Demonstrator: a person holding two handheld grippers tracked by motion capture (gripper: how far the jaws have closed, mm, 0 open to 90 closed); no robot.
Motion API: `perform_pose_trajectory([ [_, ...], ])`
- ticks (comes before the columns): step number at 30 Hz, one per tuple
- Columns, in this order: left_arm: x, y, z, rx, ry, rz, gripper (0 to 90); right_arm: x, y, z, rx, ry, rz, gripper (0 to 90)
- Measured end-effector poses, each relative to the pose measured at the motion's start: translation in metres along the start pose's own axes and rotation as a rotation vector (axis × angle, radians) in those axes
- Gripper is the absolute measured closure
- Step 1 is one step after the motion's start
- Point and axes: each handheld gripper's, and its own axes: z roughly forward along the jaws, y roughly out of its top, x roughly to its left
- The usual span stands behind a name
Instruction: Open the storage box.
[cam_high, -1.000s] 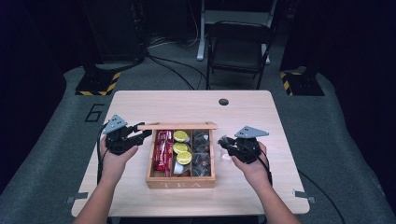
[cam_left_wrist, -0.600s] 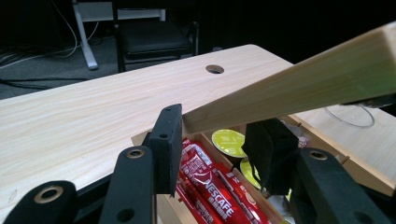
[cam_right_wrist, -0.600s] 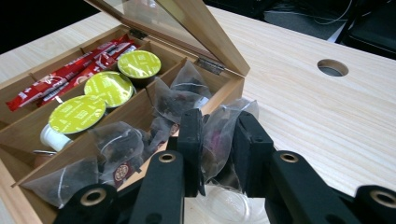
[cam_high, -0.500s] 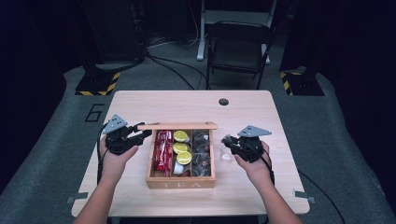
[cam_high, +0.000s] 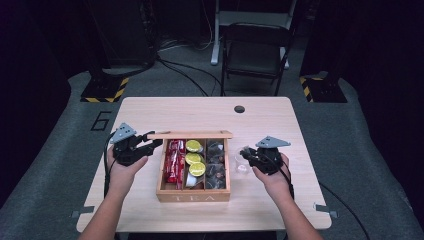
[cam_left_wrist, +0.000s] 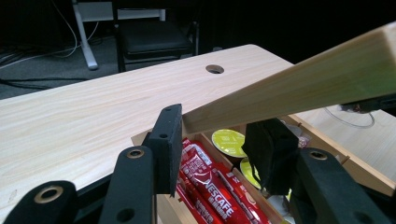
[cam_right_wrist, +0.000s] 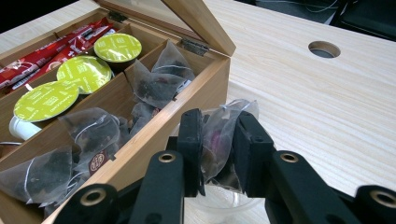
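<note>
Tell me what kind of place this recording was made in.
Probably a lab or studio set up for recording, not a home: a lone wooden table on grey floor, black surroundings, hazard-striped stand bases, loose cables and a folding chair behind.

Pale matt wood with fine grain, that's the bench (cam_high: 150, 115), and the tea box (cam_right_wrist: 196, 100) is the same unvarnished light wood, small dull metal hinge (cam_right_wrist: 192, 45) at its lid (cam_left_wrist: 299, 88). Glossy red foil on the coffee sticks (cam_left_wrist: 212, 186). Lime-green capsules (cam_right_wrist: 77, 72) wear smooth matt foil tops. The tea bag (cam_right_wrist: 219, 140) is sheer, crinkly mesh, sitting over a clear glossy plastic cup (cam_right_wrist: 224, 203). Each gripper (cam_right_wrist: 216, 140) shows matt black plastic.
</note>
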Motion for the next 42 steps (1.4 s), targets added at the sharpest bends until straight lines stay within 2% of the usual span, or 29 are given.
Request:
perform_pose_trajectory([
  [10, 0.000, 0.000, 0.000, 0.001, 0.000, 0.002, 56.8, 0.000, -0.003, 0.009, 0.021, -0.004, -0.002, 73.1],
  [15, 0.000, 0.000, 0.000, 0.003, 0.000, 0.003, 56.8, 0.000, -0.003, 0.010, 0.028, -0.008, 0.005, 68.4],
  [25, 0.000, 0.000, 0.000, 0.002, 0.001, 0.002, 56.8, 0.001, -0.002, 0.008, 0.014, -0.006, 0.011, 67.2],
  [37, -0.001, 0.000, -0.002, 0.004, -0.001, 0.003, 56.9, 0.021, 0.021, -0.003, -0.040, 0.039, -0.043, 63.8],
  [40, -0.001, 0.001, -0.002, 0.003, -0.003, 0.004, 56.9, 0.024, 0.026, -0.004, -0.047, 0.050, -0.051, 63.3],
  [42, -0.001, 0.001, -0.003, 0.004, -0.003, 0.005, 56.9, 0.027, 0.030, -0.006, -0.053, 0.054, -0.037, 62.1],
])
